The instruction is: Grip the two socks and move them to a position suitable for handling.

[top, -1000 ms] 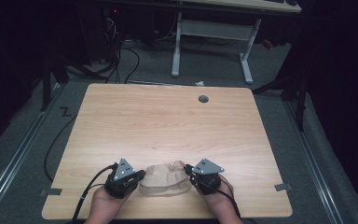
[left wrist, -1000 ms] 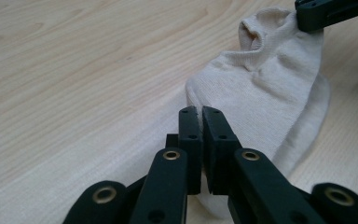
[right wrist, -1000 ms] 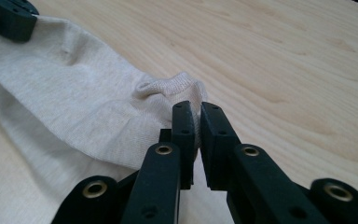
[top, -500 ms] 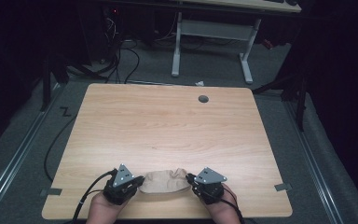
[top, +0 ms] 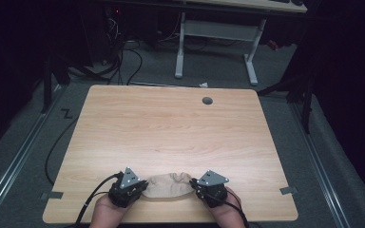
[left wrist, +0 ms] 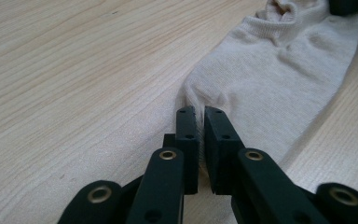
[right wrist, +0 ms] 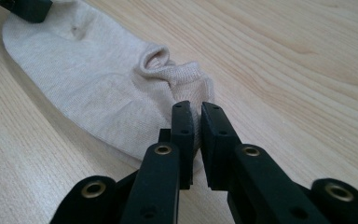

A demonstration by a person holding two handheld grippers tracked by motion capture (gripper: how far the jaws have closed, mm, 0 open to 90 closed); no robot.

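Observation:
A beige ankle sock (top: 168,185) lies flat on the wooden table (top: 171,128) near its front edge, stretched between both grippers. My left gripper (top: 142,190) pinches the sock's rounded end (left wrist: 270,79); its jaws (left wrist: 199,114) have just eased open a little, with the fabric's edge still between them. My right gripper (top: 196,186) is shut on the rumpled cuff end (right wrist: 168,65), its jaws (right wrist: 196,109) nearly together around the cloth. Each gripper view shows the other gripper's tip at the sock's far end, right gripper (left wrist: 349,5) and left gripper (right wrist: 28,8).
A round cable hole (top: 207,100) sits near the table's far edge. Grey tape marks (top: 52,195) (top: 288,190) flank the front corners. Beyond the table stand a white desk frame (top: 180,47) and loose floor cables (top: 123,52). A metal rail (top: 14,161) runs along the left.
Both hands have slipped slightly toward the front edge. The sock, bunched a second ago, now lies flatter and longer between the grippers.

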